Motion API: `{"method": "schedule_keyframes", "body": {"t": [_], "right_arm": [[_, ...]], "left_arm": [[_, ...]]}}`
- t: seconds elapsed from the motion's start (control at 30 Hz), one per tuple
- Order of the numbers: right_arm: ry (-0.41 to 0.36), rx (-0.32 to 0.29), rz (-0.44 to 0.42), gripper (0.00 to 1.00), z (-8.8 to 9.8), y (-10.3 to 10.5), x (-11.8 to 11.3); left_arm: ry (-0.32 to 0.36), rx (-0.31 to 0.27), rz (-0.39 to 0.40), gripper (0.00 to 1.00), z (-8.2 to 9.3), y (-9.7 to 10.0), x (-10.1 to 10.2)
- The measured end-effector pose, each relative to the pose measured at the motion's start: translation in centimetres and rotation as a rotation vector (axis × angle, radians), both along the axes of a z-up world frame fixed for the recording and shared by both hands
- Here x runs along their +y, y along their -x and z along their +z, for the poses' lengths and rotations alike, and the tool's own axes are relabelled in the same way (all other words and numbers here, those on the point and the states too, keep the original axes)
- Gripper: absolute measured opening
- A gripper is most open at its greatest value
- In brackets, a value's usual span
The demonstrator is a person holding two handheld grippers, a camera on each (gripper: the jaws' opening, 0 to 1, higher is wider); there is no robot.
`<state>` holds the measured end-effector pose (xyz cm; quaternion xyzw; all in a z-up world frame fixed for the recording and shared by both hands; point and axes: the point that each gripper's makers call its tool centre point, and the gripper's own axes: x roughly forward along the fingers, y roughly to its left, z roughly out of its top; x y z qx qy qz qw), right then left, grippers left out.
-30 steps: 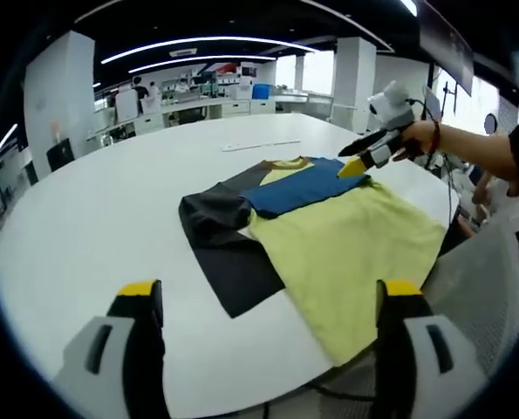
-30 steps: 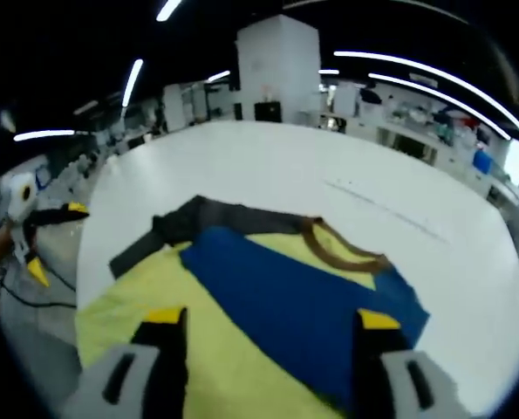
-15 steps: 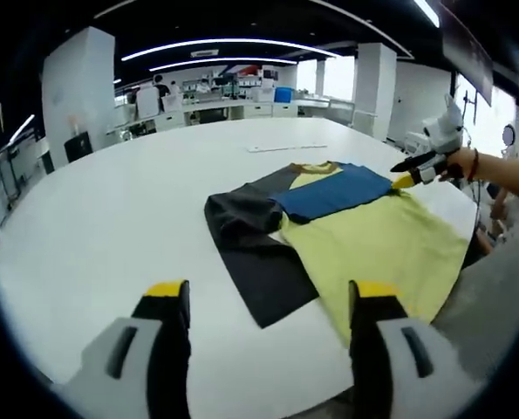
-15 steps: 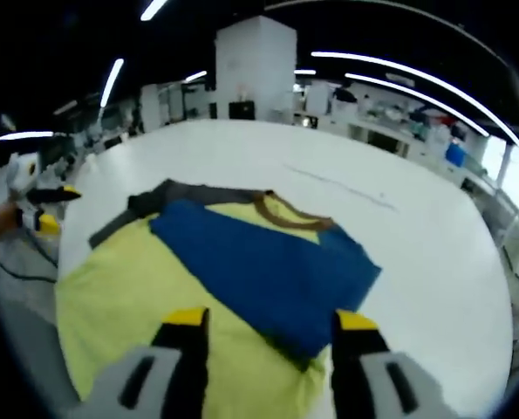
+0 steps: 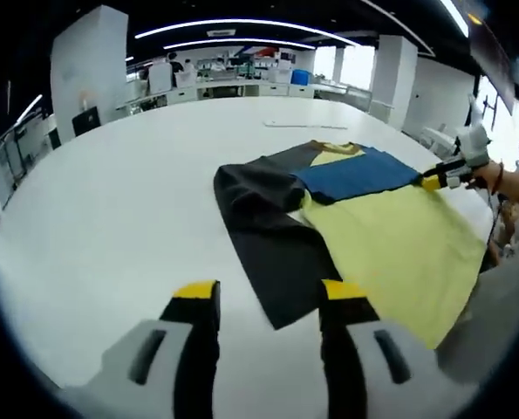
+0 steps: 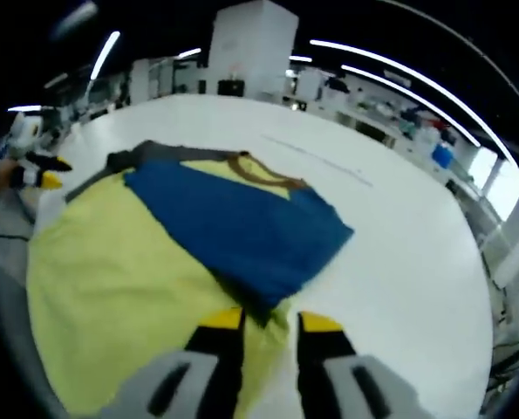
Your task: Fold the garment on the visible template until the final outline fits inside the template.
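- Left gripper point(image 5: 261, 301): jaws parted, nothing between them, poised above the white table point(image 5: 111, 209), just short of the garment's dark sleeve point(image 5: 268, 240).
- Right gripper point(image 6: 266, 321): jaws narrowly parted, at the yellow garment point(image 6: 111, 279) edge beside the blue panel point(image 6: 233, 227); grip undeterminable.
- No legible writing.

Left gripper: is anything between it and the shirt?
No. In the left gripper view, just bare white table lies between the left gripper and the shirt.

no writing, label, brand, number or sign can be read anywhere.
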<state>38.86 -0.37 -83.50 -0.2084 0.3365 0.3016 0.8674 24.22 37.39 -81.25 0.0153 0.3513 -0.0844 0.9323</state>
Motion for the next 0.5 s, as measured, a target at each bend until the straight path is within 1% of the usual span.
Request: {"method": "schedule_keyframes", "body": {"t": [0.03, 0.1, 0.17, 0.2, 0.23, 0.3, 0.33, 0.4, 0.43, 0.5], "right_arm": [[0.001, -0.010, 0.001, 0.14, 0.1, -0.1, 0.0], [0.018, -0.034, 0.007, 0.12, 0.2, -0.3, 0.0], [0.052, -0.056, 0.025, 0.10, 0.1, -0.4, 0.0], [0.056, -0.063, 0.025, 0.08, 0.1, -0.4, 0.1], [0.061, -0.071, 0.033, 0.05, 0.2, -0.4, 0.1], [0.056, -0.073, 0.032, 0.01, 0.4, -0.5, 0.1], [0.056, -0.075, 0.031, 0.02, 0.4, -0.6, 0.0], [0.068, -0.067, 0.029, 0.01, 0.3, -0.6, -0.1], [0.068, -0.064, 0.024, 0.00, 0.1, -0.6, -0.2], [0.061, -0.059, 0.017, 0.00, 0.2, -0.5, -0.2]], "left_arm": [[-0.016, 0.004, -0.016, 0.38, -0.2, -0.2, -0.1], [-0.011, 0.008, -0.011, 0.37, -0.8, -0.6, 0.3], [-0.008, 0.025, -0.012, 0.35, -1.2, -0.7, 0.1], [-0.014, 0.033, -0.018, 0.33, -1.6, -0.7, 0.1], [-0.021, 0.042, -0.022, 0.32, -2.0, -0.6, 0.1], [-0.008, 0.055, -0.016, 0.30, -2.0, -0.5, -0.3], [-0.007, 0.057, -0.021, 0.29, -2.1, -0.5, -0.5], [-0.017, 0.066, -0.021, 0.26, -2.4, -0.4, -0.8], [-0.027, 0.085, -0.015, 0.25, -2.6, -0.2, -0.9], [-0.013, 0.074, -0.005, 0.23, -2.8, -0.3, -0.6]]}}
